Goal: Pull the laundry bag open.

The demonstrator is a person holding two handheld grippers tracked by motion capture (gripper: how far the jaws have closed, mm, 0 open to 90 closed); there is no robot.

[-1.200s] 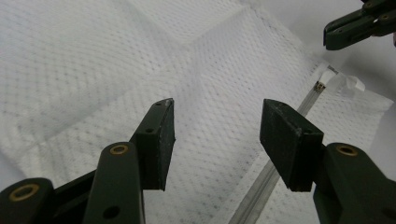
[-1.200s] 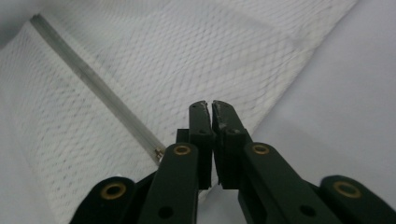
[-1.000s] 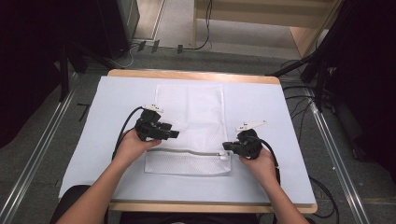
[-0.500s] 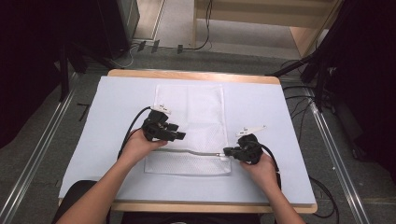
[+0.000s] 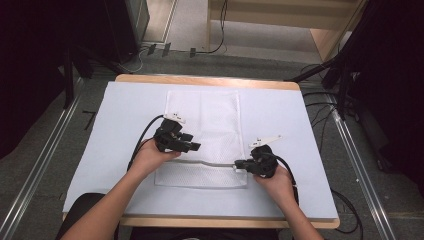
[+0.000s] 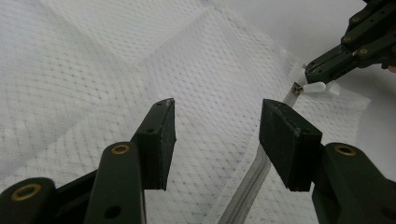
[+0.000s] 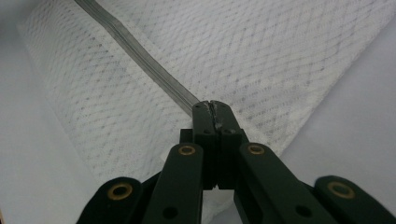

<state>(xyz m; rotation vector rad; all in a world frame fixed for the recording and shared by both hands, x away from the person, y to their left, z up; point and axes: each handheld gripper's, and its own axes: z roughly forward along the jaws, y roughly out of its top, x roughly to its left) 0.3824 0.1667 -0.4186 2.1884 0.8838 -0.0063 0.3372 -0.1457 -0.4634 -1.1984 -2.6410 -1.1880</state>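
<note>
We see a white mesh bag (image 5: pixel 205 127) lying flat in the middle of the table (image 5: pixel 120 107), its zipper (image 5: pixel 210 162) running across the near part. Our right gripper (image 5: pixel 239 163) is clenched on the zipper pull (image 6: pixel 314 87) at the bag's right edge. Our left gripper (image 5: pixel 194 146) hangs released over the mesh, its jaws straddling the zipper without touching it.

Pale blue sheet (image 5: pixel 115 130) covers wooden table (image 5: pixel 200 80) (wood edge visible at far and near sides). Metal rails (image 5: pixel 45 155) flank table on grey floor (image 5: pixel 240 62). Black cables (image 5: pixel 350 215) trail at right. Wooden furniture (image 5: pixel 320 35) beyond.
</note>
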